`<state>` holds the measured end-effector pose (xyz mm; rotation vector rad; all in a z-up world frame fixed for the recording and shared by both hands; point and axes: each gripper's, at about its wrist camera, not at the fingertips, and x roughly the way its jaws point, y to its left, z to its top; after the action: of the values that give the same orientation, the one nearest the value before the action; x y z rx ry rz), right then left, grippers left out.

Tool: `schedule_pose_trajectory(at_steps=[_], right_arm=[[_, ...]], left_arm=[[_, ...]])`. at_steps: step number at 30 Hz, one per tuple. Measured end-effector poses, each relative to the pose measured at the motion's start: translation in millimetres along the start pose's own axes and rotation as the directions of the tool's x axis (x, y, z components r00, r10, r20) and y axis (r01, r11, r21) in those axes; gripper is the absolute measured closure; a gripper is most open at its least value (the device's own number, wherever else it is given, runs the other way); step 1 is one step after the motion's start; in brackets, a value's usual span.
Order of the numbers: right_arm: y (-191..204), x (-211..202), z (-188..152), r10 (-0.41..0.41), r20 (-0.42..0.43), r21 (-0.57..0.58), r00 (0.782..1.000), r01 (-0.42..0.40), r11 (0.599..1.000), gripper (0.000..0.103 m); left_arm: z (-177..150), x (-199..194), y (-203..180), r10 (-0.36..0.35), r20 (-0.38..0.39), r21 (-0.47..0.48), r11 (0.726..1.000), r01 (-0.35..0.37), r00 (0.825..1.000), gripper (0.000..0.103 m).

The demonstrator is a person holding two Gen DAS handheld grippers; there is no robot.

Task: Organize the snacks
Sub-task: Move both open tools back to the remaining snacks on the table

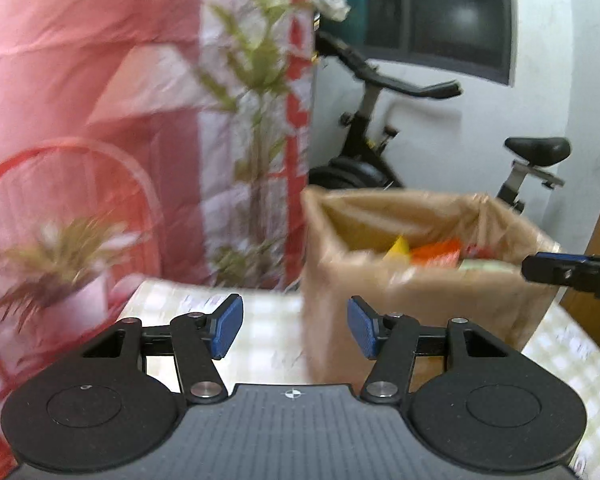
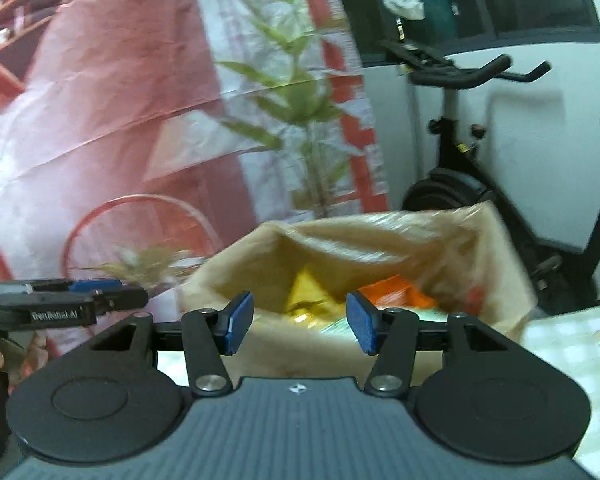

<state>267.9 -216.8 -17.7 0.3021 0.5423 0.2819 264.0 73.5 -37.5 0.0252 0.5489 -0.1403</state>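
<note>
I had both grippers in front of the brown paper bag (image 2: 380, 264), which stood open on the checked tablecloth (image 1: 260, 332) with the snacks already inside: an orange packet (image 2: 400, 292), a yellow one (image 2: 306, 292) and a pale green one (image 1: 488, 266) lay low in it. From the left wrist the bag sat at about one o'clock, beyond the fingers; from the right wrist it filled twelve o'clock, dead ahead. The left gripper (image 1: 295, 326) had its blue pads apart with nothing between them, only cloth and the bag's near wall behind the gap. The right gripper (image 2: 300, 324) stood likewise parted and empty, its pads framing the bag's mouth. Both views were smeared, so I could not read any labels. As I judged it, the next pick would go best with one gripper steadying the rim at three o'clock while the other dipped in from above, pads spread wider than the packet, closing on a flat edge rather than the puffed middle, and lifting straight up so the soft paper wall would not fold inward.
</note>
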Motion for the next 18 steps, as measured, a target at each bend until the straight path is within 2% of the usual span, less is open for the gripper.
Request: schedule_pose_trajectory(at_steps=[4, 9, 18], right_arm=[[24, 8, -33, 0.038, -0.034, 0.026, 0.999, -0.037, 0.999, 0.048], [42, 39, -71, 0.063, -0.163, 0.037, 0.985, -0.057, 0.998, 0.048], [52, 122, -119, 0.036, -0.375, 0.026, 0.926, -0.028, 0.999, 0.048]], left_arm=[[-32, 2, 20, 0.045, -0.066, 0.009, 0.999, -0.045, 0.997, 0.05], [-60, 17, 34, 0.051, -0.092, 0.006, 0.999, -0.05, 0.995, 0.05], [-100, 52, 52, 0.016, -0.186, -0.049, 0.998, -0.025, 0.982, 0.05]])
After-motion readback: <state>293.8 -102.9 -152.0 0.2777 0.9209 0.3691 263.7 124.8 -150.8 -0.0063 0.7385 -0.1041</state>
